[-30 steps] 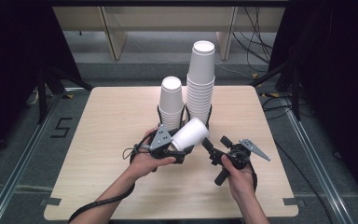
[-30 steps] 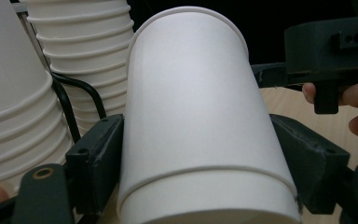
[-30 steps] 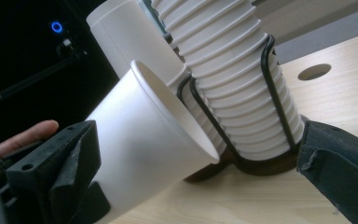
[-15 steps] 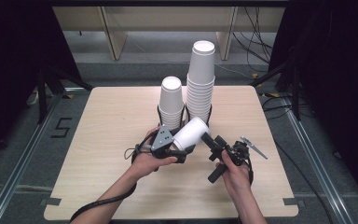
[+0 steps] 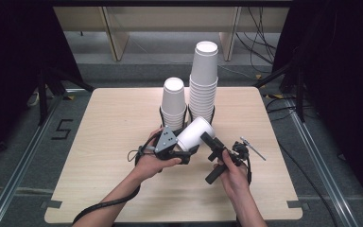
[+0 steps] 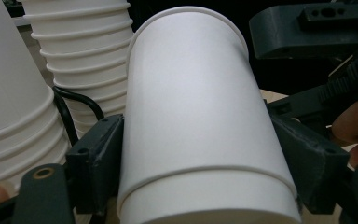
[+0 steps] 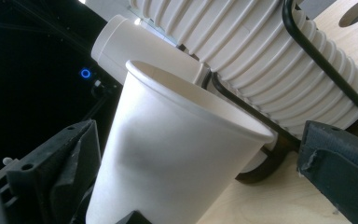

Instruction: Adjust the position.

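The right gripper (image 5: 207, 138) has turned and come closer during the last second: before, it lay more flat and apart, and now its jaws point up toward the loose paper cup (image 5: 194, 133). The left gripper (image 5: 185, 150) did not move; it holds this cup by its sides, above the table (image 5: 99, 142) and tilted, in front of the two stacks. In the left gripper view the jaws press on both sides of the cup (image 6: 200, 121). In the right gripper view the jaws stand spread, with the cup (image 7: 168, 158) between them; the left one seems very near to the wall, but I cannot tell if it touches. I think this is a passing of the cup from one hand to the other, or a pulling apart of two nested cups, since a seam line goes around the cup near its rim.

Just behind stand the short stack (image 5: 174, 101) and the tall stack (image 5: 203, 82), each inside a black wire holder (image 7: 307, 42). They are close to the cup, so a wide movement forward could knock them.
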A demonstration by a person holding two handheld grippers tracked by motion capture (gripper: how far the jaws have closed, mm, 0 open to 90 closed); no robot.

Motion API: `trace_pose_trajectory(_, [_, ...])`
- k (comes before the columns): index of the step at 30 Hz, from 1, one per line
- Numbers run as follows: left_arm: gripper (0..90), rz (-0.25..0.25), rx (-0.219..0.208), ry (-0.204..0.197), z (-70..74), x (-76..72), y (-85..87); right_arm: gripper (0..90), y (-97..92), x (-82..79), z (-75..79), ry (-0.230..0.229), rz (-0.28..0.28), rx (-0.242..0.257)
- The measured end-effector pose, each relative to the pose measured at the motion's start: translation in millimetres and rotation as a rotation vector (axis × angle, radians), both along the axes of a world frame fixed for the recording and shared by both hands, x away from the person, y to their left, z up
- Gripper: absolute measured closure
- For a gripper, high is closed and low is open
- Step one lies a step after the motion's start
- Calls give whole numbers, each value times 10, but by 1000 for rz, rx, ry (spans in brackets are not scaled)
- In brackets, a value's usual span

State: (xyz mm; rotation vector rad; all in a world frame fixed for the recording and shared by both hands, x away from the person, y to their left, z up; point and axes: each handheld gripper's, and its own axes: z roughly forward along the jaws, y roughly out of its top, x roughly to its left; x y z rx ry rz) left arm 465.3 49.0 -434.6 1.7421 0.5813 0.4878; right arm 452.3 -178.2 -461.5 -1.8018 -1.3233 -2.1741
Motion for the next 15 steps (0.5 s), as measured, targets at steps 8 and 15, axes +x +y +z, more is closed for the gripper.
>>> trace_pose_trajectory(8, [216, -1, 1, 3, -9, 2, -37, 5, 17, 15, -10, 15, -3, 27])
trace_pose_trajectory(15, [216, -3, 1, -6, 2, 8, -65, 4, 49, 22, -18, 43, 12, 46])
